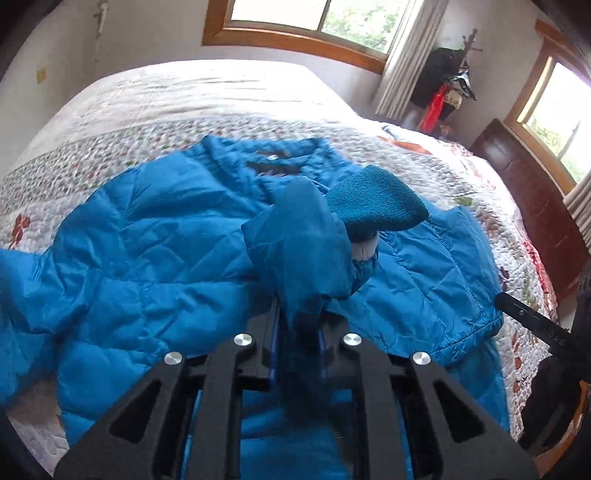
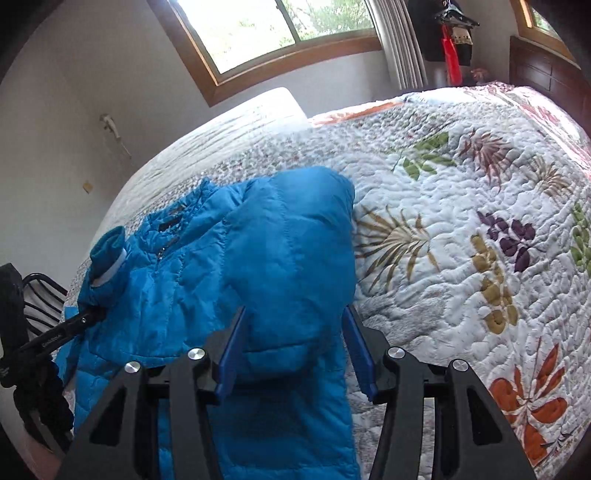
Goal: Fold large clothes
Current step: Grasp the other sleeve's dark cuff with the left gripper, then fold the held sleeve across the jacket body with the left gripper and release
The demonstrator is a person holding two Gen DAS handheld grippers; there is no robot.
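A sunlit bedroom, a floral quilt over the bed — and on it the blue puffer jacket, collar toward the window. My left tongs are pressed together on a sleeve end, its knit cuff held above the jacket's chest. My right tongs stand spread around the other folded-in side, pads beside the fabric; whether they press it I cannot tell. Judging by this, one side is turned in — the sleeve and the final halving remain.
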